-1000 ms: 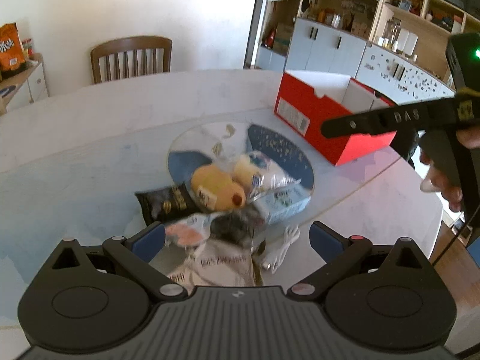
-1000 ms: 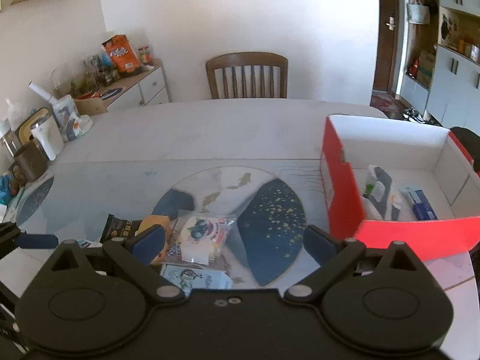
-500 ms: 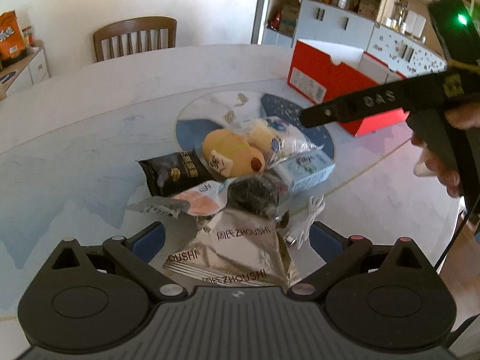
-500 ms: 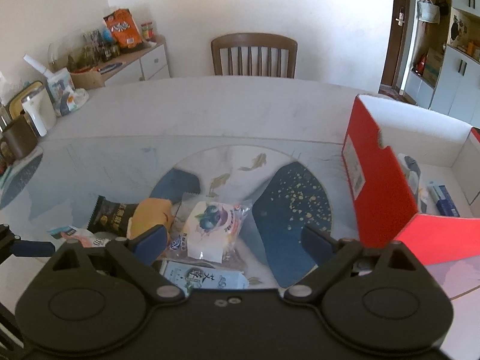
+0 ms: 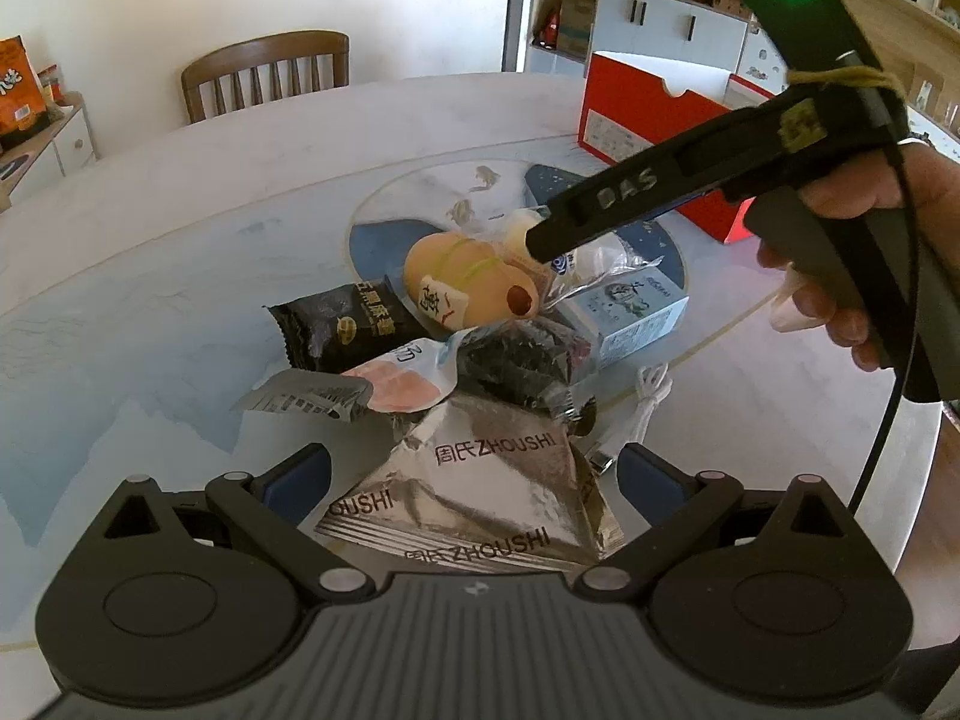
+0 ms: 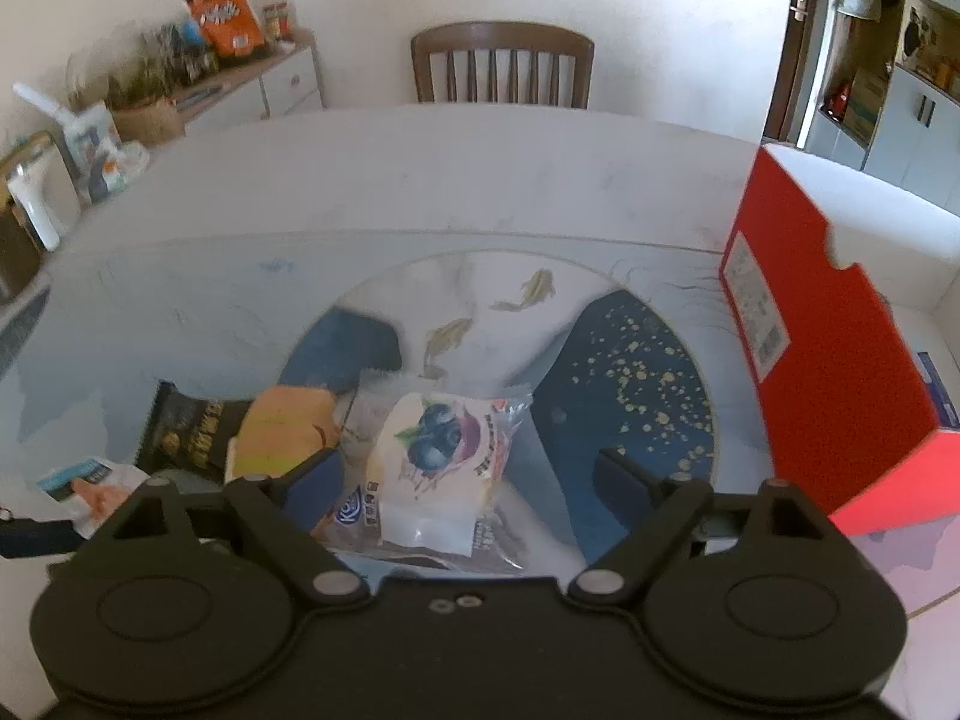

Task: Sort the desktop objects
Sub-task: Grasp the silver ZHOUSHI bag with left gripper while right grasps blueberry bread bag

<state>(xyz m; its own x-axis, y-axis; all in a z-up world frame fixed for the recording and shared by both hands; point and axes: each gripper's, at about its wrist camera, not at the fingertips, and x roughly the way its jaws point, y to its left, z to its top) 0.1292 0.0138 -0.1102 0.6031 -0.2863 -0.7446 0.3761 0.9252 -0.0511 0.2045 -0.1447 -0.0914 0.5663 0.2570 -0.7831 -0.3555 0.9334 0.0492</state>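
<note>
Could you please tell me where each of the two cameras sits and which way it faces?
Left wrist: on the left gripper, looking forward over the silver ZHOUSHI pouch and snack pile toward the red box; its open fingers, the right gripper and the right hand show.
Right wrist: on the right gripper, low over the blueberry bread packet, facing the chair; its open fingers show.
Shared: packet, red box, chair, table.
</note>
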